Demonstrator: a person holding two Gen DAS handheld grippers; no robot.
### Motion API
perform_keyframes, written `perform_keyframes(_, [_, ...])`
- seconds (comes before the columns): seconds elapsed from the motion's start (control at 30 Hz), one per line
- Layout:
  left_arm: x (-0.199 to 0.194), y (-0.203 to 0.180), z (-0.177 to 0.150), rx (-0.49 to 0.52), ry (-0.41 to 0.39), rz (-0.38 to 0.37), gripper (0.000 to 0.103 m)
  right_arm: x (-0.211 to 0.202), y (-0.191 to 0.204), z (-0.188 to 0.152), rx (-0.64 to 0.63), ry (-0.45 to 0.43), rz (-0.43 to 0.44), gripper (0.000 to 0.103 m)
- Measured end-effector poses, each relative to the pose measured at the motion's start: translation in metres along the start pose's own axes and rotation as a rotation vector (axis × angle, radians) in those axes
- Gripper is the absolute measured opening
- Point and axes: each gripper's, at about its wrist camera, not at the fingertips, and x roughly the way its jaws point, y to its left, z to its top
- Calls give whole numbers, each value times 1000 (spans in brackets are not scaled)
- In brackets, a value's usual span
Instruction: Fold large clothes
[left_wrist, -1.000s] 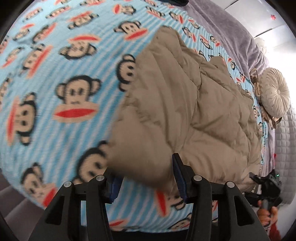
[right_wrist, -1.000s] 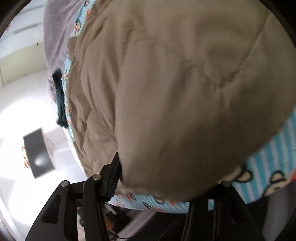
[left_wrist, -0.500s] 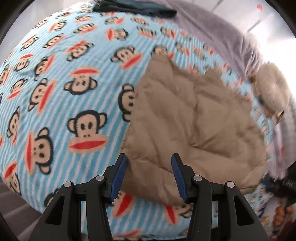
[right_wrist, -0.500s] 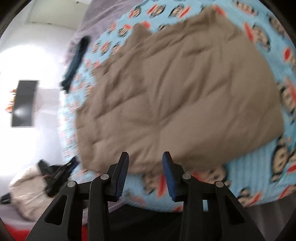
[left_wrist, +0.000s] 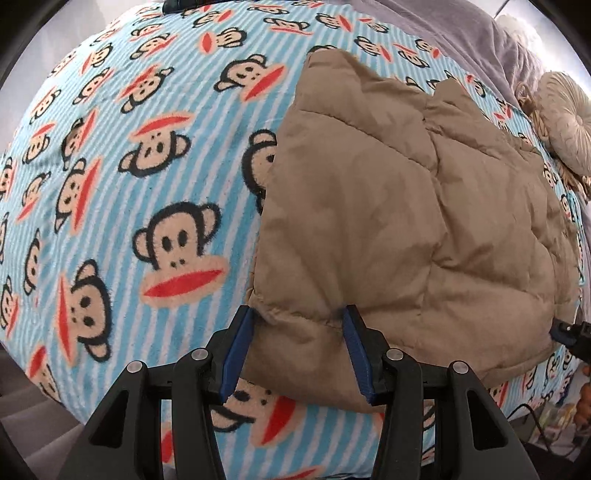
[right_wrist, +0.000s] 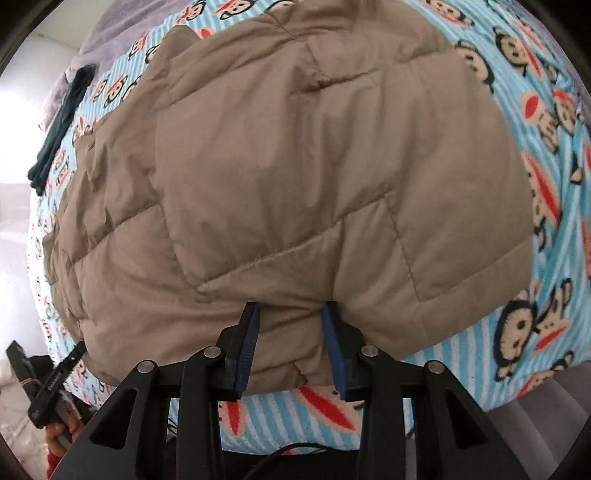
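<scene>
A tan quilted puffer jacket (left_wrist: 406, 203) lies folded and flat on a blue striped blanket printed with monkey faces (left_wrist: 129, 184). My left gripper (left_wrist: 297, 332) points down at the jacket's near left corner. That corner's hem is bunched between the blue pads, which press on it. In the right wrist view the same jacket (right_wrist: 295, 166) fills the middle. My right gripper (right_wrist: 291, 325) points down at its near hem. The fabric puckers between those pads too, and the jaws stand narrower than the left ones.
A dark folded garment (right_wrist: 59, 125) lies at the blanket's far edge. A grey-purple cover (left_wrist: 461, 26) and a round pleated cushion (left_wrist: 561, 122) sit beyond the jacket. The bed's near edge (right_wrist: 535, 398) drops off just under both grippers, and a black cable (right_wrist: 295, 448) runs below it.
A second ago the jacket hung lifted and blurred close to both cameras; now it lies flat on the blanket. Both grippers have come down onto its near hem, and the right jaws have narrowed.
</scene>
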Motion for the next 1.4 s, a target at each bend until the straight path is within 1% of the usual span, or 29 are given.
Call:
perform_keyframes(0.07, [-1, -2, 0, 6, 1, -1, 52, -9, 11, -4, -8, -6, -8, 39])
perform_keyframes(0.1, [-2, -3, 0, 9, 2, -1, 58, -13, 14, -8, -7, -10, -2, 39])
perform_keyframes(0.13, [-3, -3, 0, 9, 0, 0, 85, -16, 19, -10, -5, -15, 4, 40])
perform_keyframes(0.17, [-6, -2, 0, 6, -17, 4, 95, -19, 24, -11, -3, -20, 12, 40])
perform_keyframes(0.2, [-10, -1, -2, 7, -37, 9, 99, -22, 28, -13, -5, -24, 21, 41])
perform_keyframes(0.27, [-14, 0, -2, 15, -53, 7, 99, -24, 39, -15, -15, -28, 30, 42])
perform_keyframes(0.37, [-15, 2, 2, 3, -55, 5, 99, -27, 56, -17, -56, -31, 31, 44])
perform_keyframes(0.47, [-15, 6, 2, -7, -54, 11, 99, -25, 73, -17, -97, -23, 33, 51])
perform_keyframes(0.57, [-15, 6, 2, -1, -57, 19, 99, -26, 79, -20, -126, -11, 45, 59])
perform_keyframes(0.6, [-15, 6, 1, 4, -57, 24, 99, -27, 72, -24, -132, -6, 49, 64])
perform_keyframes(0.63, [-15, 5, 1, 8, -56, 28, 99, -24, 76, -26, -138, 2, 57, 67])
perform_keyframes(0.73, [-15, 6, 1, 15, -50, 27, 99, -19, 82, -29, -146, 17, 69, 74])
perform_keyframes(0.8, [-15, 7, 1, 24, -50, 36, 99, -16, 86, -31, -145, 21, 76, 75])
perform_keyframes(0.87, [-15, 8, 2, 37, -50, 41, 99, -14, 89, -32, -138, 23, 84, 80])
perform_keyframes(0.9, [-15, 9, 3, 42, -50, 41, 99, -13, 91, -33, -135, 20, 88, 81])
perform_keyframes(0.97, [-14, 11, 4, 51, -47, 39, 99, -12, 94, -34, -128, 12, 94, 81])
perform_keyframes(1.03, [-12, 14, 7, 52, -36, 28, 99, -12, 96, -35, -126, 2, 102, 85])
perform_keyframes(1.13, [-9, 21, 14, 48, -31, -17, 99, -13, 102, -40, -144, -40, 92, 86])
perform_keyframes(1.2, [-8, 28, 22, 43, -41, -43, 99, -9, 108, -42, -170, -38, 75, 87])
perform_keyframes(1.23, [-5, 34, 27, 37, -42, -68, 99, -6, 110, -42, -175, -29, 71, 87])
perform_keyframes(1.3, [4, 43, 38, 24, -10, -173, 99, 0, 115, -42, -185, -8, 65, 87])
perform_keyframes(1.37, [21, 54, 51, -1, 43, -313, 99, 6, 118, -41, -188, 6, 52, 87])
perform_keyframes(1.4, [28, 56, 56, -1, 63, -360, 99, 8, 119, -41, -185, 10, 48, 87])
